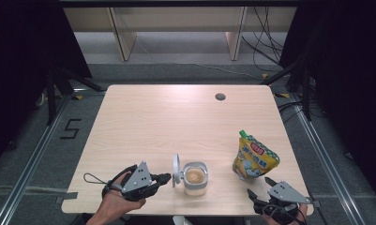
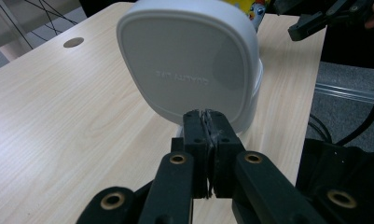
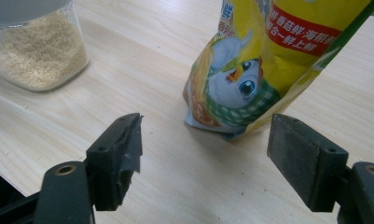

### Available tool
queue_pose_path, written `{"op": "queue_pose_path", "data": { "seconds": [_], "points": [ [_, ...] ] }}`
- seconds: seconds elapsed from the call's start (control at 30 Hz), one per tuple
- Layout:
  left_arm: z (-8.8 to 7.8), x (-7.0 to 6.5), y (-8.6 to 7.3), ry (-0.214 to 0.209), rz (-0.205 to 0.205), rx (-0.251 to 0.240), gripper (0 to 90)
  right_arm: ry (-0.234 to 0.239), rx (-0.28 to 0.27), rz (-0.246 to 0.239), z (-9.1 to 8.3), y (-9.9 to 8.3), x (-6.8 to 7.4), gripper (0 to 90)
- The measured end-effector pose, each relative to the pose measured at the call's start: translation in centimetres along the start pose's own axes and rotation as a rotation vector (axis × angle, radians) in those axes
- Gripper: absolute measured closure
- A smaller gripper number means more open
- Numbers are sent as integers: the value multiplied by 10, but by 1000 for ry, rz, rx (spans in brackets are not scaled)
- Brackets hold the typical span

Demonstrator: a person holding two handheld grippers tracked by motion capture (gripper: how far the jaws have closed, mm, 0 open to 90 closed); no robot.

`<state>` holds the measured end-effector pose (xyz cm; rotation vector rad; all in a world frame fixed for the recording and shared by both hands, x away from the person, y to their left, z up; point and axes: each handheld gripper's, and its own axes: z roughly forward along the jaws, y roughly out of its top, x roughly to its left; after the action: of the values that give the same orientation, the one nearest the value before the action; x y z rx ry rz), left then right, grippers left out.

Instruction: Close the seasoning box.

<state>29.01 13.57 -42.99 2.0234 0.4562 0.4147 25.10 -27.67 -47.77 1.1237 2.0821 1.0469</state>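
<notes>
At about seven o'clock on the pale wood-grain tabletop (image 1: 143,112), the left gripper (image 1: 163,178) is seen with its black jaws pressed together on nothing, tips just short of the raised lid (image 2: 189,60). That lid is one smooth white plastic panel, a rounded square, stood upright on its hinge at the left side of the single container (image 1: 195,178). The container, at six o'clock near the front edge, is clear-walled with a white rim and is filled with fine tan grains. At four o'clock one glossy yellow pouch (image 1: 253,157) with a green cap is stood upright. At five o'clock the right gripper (image 3: 205,154) is held with its jaws wide, rough dark pads apart, empty, the pouch just beyond them.
</notes>
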Motion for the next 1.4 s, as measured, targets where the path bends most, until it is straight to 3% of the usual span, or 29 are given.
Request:
{"op": "queue_pose_path", "data": {
  "seconds": [0.13,0.2,0.23,0.33,0.5,0.53,0.6,0.8,0.83,0.97,1.0,1.4],
  "points": [
    [1,-1,6,-8,13,-2,866,-28,-5,-22,-1,0,-2,272],
    [4,-2,8,-14,8,-5,865,-25,-3,-10,-1,0,-1,272],
    [5,-1,9,-21,27,-9,865,-21,-5,-10,0,0,-1,272],
    [8,-3,11,-16,12,-8,864,-15,-7,-10,0,0,-1,273],
    [10,-3,16,-22,36,-10,861,-15,-7,-9,0,0,-1,272],
    [11,-4,16,-25,18,-18,861,-14,-7,-9,0,-1,-1,272],
    [12,-3,18,-26,44,-11,860,-14,-7,-11,0,-1,-1,272],
    [16,-5,21,-32,39,-7,860,-21,-3,-10,-1,0,0,273],
    [17,-5,22,-36,56,-7,860,-22,-2,-6,-1,0,0,272],
    [21,-7,22,-40,40,1,855,-21,-2,-8,-1,0,0,273],
    [22,-6,22,-43,60,3,855,-16,-5,-10,-1,0,0,273],
    [15,-3,23,-40,23,-22,835,-12,-8,-14,-1,0,-1,273]
  ]
}}
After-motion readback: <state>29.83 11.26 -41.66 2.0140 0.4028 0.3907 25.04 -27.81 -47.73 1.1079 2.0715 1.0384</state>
